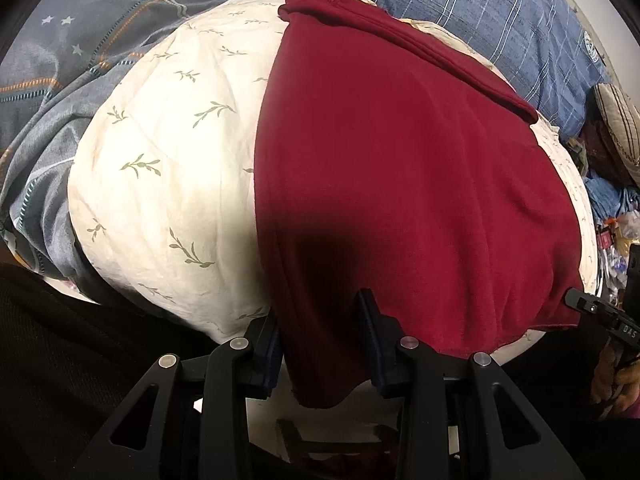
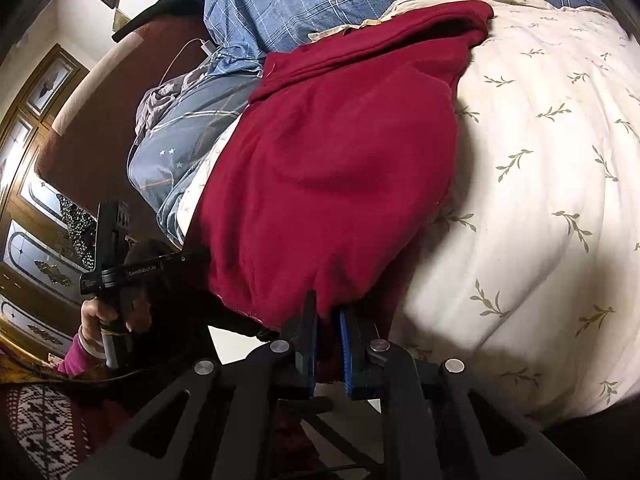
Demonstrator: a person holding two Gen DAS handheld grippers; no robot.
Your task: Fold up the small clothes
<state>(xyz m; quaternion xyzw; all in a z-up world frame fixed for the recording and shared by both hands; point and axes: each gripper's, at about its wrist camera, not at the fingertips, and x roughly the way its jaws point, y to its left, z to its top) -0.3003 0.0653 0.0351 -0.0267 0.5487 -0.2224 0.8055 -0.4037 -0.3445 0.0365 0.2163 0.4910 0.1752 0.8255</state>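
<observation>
— Lying on the cream quilt (image 1: 160,152) with little leaves is a red cloth (image 1: 400,168). A blue checked blanket (image 1: 460,4) sits behind.

— Where are the claws?

— Left claw (image 1: 320,320) is partly open around the cloth's near edge. Right claw (image 2: 328,312) is nearly closed, pinching its near corner.
</observation>
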